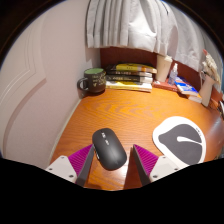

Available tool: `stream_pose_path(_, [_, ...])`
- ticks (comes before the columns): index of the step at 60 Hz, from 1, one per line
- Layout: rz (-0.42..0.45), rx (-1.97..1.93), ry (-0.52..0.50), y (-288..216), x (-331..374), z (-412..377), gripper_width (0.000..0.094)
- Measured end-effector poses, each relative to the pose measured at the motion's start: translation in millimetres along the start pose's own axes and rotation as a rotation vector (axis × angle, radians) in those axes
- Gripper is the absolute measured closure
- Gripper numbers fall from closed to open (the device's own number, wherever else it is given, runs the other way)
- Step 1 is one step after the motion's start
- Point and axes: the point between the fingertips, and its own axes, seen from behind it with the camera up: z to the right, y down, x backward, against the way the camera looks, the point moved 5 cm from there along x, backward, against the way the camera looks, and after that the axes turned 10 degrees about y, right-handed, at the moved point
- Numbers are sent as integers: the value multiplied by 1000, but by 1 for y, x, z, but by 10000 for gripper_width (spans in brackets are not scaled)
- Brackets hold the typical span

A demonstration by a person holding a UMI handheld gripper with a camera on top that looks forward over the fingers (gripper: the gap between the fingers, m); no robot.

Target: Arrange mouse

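From my remote station I note the black computer mouse (pixel 109 148) lying on the wooden desk (pixel 120 115); it is an elongated oval, matte dark shell, with a faint pale highlight running along its top and its long axis slightly slanted relative to the fingers. The gripper (pixel 112 163) has its fingers spread apart, and the mouse's near end sits between the two magenta pads (pixel 80 162), with a sliver of desk visible at either side, so I read no clamping on it. Taking the mouse as my landmark: a white-and-grey round mouse pad (pixel 180 138) lies to its right, apart from it, with bare wood between them. Beyond the mouse, toward the back of the desk, I see a dark green mug (pixel 93 81) with its handle turned to the left, and just to the right of the mug a stack of books (pixel 131 76). Further right of the books, against the far edge, stand some small items I cannot identify. Pale curtains (pixel 125 25) hang behind the desk.
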Motion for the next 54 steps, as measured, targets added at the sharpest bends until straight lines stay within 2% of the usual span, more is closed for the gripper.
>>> stream_pose_path(8, [-20, -23, 23, -16, -16, 2, 228])
stream_pose_path(17, [-49, -40, 47, -27, -28, 2, 441])
stream_pose_path(31, [-112, -48, 54, -28, -30, 4, 558])
stream_pose_path(44, [-169, -10, 48, -37, -26, 8, 558])
stream_pose_path(48, [-139, 5, 40, -58, -9, 18, 557])
stream_pose_path(54, [-16, 18, 74, -120, 32, 50, 556])
